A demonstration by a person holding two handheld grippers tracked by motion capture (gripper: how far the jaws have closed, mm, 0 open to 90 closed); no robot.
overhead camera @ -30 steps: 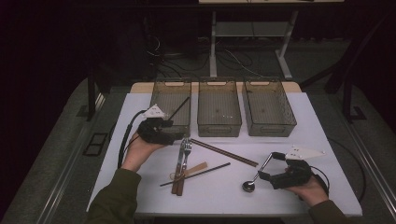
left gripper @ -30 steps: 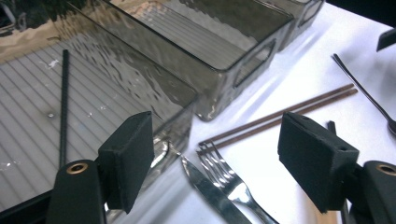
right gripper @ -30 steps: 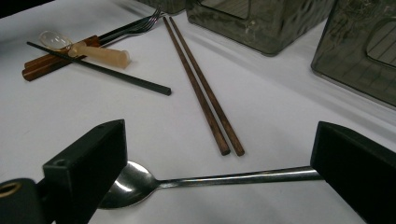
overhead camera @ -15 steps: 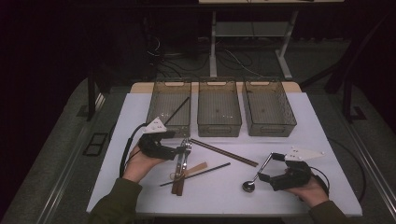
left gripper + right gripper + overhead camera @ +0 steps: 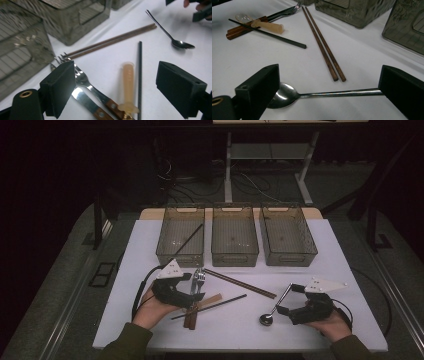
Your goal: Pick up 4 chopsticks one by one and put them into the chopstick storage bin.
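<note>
**Steel cutlery between two pairs of spread jaws**

Steel and dark wood lie scattered on the white worktop (image 5: 310,245). The left hand-held gripper (image 5: 192,287), at about 8 o'clock on the worktop, sits over a small heap: two steel forks with brown wooden handles (image 5: 86,85), a pale translucent plastic spoon (image 5: 128,82) and a single thin black chopstick (image 5: 139,75) crossing them. In the left gripper view its jaws stand wide apart, having just been opening, with the forks, the plastic spoon's handle and the black chopstick lying between them and no pad pressing on any.

The right hand-held gripper (image 5: 289,300), at about 4 o'clock, is also spread. In the right gripper view a slim steel spoon (image 5: 312,95) lies flat between its jaws, bowl just beside one pad and handle end at the other; whether either pad touches it I cannot tell.

A pair of brown wooden chopsticks (image 5: 239,283) lies side by side near the middle, slanting from 10 toward 4 o'clock. Three smoky transparent plastic bins stand in a row toward 12 o'clock; the left bin (image 5: 167,240) holds another black chopstick (image 5: 190,238) leaning against its wall.
</note>
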